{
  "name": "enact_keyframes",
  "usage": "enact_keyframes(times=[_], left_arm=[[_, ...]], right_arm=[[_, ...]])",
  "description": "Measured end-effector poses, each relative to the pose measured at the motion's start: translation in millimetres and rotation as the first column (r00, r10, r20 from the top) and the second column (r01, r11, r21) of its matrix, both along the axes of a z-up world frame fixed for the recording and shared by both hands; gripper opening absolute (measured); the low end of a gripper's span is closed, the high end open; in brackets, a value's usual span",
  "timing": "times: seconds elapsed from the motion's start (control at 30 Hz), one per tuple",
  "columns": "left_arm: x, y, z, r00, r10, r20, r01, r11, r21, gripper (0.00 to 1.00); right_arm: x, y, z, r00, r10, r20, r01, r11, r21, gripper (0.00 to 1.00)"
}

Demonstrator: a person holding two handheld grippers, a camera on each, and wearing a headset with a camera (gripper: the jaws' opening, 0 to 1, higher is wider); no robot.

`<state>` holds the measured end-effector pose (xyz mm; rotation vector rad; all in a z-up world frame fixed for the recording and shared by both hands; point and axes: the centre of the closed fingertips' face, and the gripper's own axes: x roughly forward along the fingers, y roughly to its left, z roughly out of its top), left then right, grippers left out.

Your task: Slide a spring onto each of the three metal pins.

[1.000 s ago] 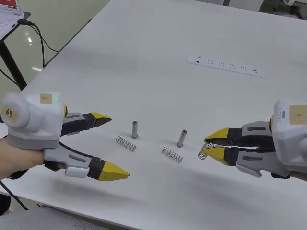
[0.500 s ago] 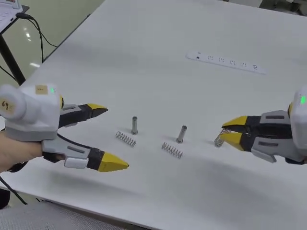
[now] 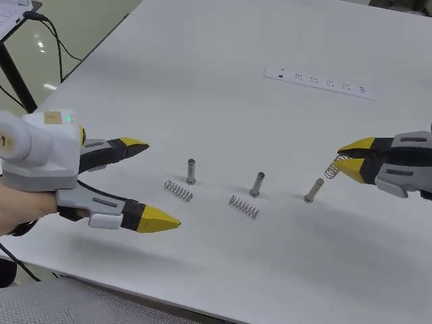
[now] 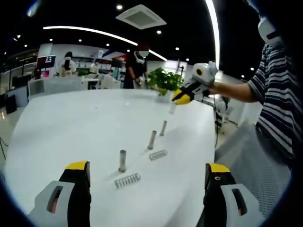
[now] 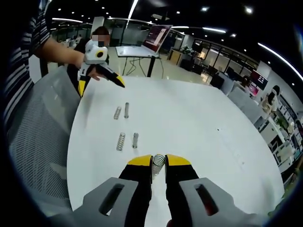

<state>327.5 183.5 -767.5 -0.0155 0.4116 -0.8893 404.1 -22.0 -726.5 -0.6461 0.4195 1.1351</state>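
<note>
Head view: my right gripper (image 3: 339, 157) pinches a coiled steel spring (image 3: 331, 169), left gripper (image 3: 163, 183) gapes empty; all three grey metal pins (image 3: 257, 183) bare.

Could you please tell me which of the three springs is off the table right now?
The spring pinched in the right hand-held gripper. The left spring and the middle spring both lie flat on the table.
</note>
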Motion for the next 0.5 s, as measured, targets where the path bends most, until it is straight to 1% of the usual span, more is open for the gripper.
enact_keyframes(times=[0.3,0.43,0.5], left_arm=[[-0.2,2.1,0.0,1.0,0.011,-0.003,-0.011,1.0,-0.003,0.98],[-0.5,2.3,-0.1,1.0,0.012,-0.002,-0.012,1.0,-0.002,0.98],[-0.2,2.4,-0.2,1.0,0.015,-0.004,-0.015,1.0,-0.005,0.98]], right_arm=[[8.3,-2.0,-10.2,0.999,-0.022,-0.025,0.021,1.0,-0.004,0.07],[9.6,-1.6,-14.0,0.999,-0.029,-0.045,0.03,1.0,0.003,0.07],[10.5,-1.3,-16.1,0.998,-0.032,-0.045,0.032,0.999,0.001,0.07]])
